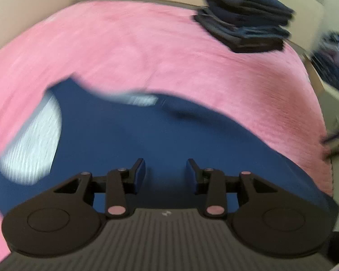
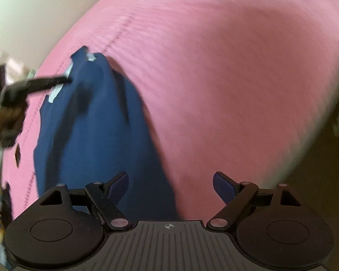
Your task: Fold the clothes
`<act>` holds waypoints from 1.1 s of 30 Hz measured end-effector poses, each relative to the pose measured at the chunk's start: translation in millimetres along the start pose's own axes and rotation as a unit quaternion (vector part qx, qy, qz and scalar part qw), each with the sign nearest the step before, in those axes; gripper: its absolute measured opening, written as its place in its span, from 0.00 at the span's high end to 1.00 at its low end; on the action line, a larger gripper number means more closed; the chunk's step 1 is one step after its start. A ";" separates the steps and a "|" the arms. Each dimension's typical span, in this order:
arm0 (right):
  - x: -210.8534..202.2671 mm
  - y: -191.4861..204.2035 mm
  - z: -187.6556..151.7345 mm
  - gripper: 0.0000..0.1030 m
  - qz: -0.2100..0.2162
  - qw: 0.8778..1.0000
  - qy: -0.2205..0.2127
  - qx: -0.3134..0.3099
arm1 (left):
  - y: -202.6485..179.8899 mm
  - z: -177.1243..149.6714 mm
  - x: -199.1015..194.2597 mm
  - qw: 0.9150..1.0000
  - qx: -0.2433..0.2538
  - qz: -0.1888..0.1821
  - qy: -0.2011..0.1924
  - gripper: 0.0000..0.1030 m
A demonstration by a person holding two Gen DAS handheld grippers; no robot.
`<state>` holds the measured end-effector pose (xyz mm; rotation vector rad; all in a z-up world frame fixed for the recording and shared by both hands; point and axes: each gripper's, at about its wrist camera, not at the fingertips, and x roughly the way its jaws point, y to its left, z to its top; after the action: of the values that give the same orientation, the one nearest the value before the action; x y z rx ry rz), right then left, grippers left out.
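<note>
**Navy garment spread on pink cover; both tools unloaded**

The navy garment (image 1: 124,140) lies on the pink cover (image 1: 147,52); its pale grey lining (image 1: 34,144) shows at the left edge; a neck label (image 1: 142,99) sits at the far hem. The left hand-held gripper (image 1: 166,172) hovers over the cloth, jaws parted, nothing between them. The right hand-held gripper (image 2: 170,187) stands with jaws wide apart, empty, at the garment's right border (image 2: 147,122); bare pink cover extends ahead and to the right. A stack of folded dark clothes (image 1: 244,18) occupies the far right corner, well apart from the garment. Both views are motion-blurred.
</note>
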<state>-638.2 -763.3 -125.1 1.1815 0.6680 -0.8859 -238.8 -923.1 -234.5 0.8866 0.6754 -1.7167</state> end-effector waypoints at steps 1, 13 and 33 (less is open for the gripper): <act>-5.8 -3.3 -16.4 0.20 0.004 1.000 0.004 0.024 | -5.1 12.7 8.2 1.000 0.026 -0.015 -0.002 0.67; 31.3 -23.4 -70.3 0.66 0.165 0.974 0.016 0.153 | -25.1 43.4 43.1 0.997 0.074 -0.011 0.031 0.64; 37.1 -39.4 -75.5 0.48 0.136 0.966 -0.042 0.216 | -7.8 70.4 77.9 0.989 0.110 -0.063 0.070 0.55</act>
<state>-652.8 -704.1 -195.2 1.5721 0.2349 -0.8646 -277.3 -1018.2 -258.5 1.1486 0.6533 -1.8796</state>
